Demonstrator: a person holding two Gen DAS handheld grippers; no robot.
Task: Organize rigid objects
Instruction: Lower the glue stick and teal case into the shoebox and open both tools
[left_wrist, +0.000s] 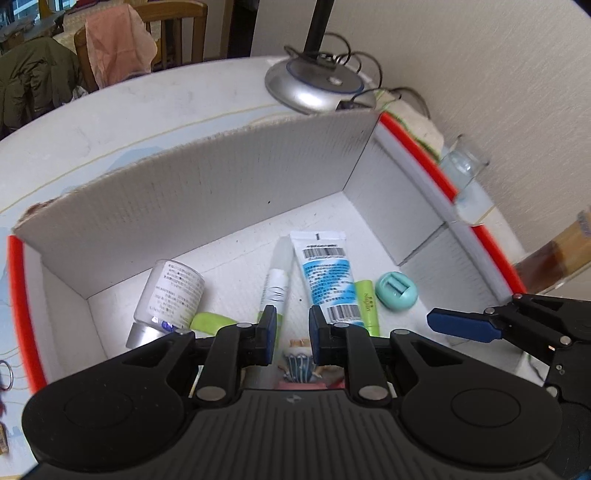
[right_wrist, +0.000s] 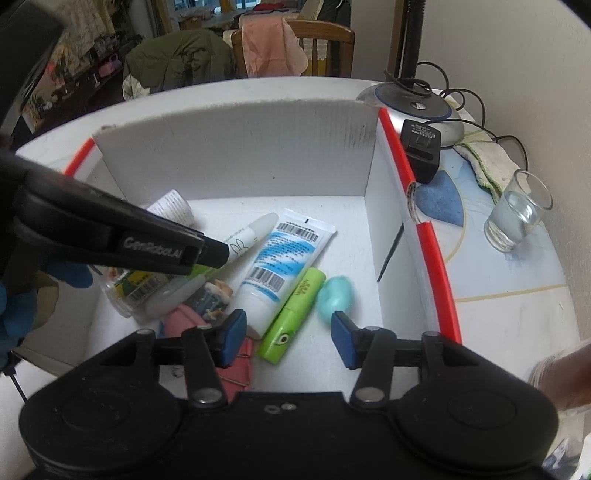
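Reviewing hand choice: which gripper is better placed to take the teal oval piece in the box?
Right gripper, probably: it is open, and the teal oval piece lies just past its right finger. The left gripper hovers over the figurine.

Black grippers, blue-padded fingers (left_wrist: 266, 334), "GenRobot.AI" marking

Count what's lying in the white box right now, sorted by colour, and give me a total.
White box contents, as far as visible:
White or clear: 3 - blue-striped tube, white pen, clear bottle
Green: 2 - green stick, green item by the bottle
Teal: 1 - teal round piece
Multicoloured: 1 - figurine
Total: 7; others may be hidden under the grippers.
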